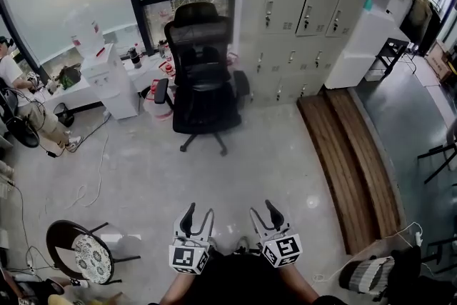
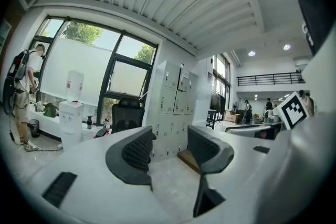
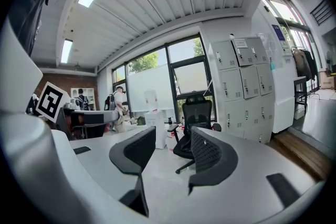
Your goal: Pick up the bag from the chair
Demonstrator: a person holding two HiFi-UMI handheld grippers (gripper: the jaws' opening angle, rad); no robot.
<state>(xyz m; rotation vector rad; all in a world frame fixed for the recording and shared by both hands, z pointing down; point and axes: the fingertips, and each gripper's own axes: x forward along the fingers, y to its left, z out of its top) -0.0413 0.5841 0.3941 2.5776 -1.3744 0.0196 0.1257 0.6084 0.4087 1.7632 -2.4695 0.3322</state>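
Left tongs [image 1: 198, 215] and right tongs [image 1: 264, 212]: both spread, nothing between them. The black office chair [image 1: 203, 82] stands well ahead by the lockers [image 1: 307, 3]. I cannot separate the bag from its dark seat. Only the left gripper view shows a balcony railing [image 2: 268, 78].

Our left hand-held gripper [image 1: 199, 213] and right hand-held gripper [image 1: 263, 211] are pale grey, each with two curved black jaws faced in dimpled pads [image 2: 137, 150]. Each carries a white cube [image 1: 188, 258] bearing black square markers. We wear a dark top [image 1: 239, 281].
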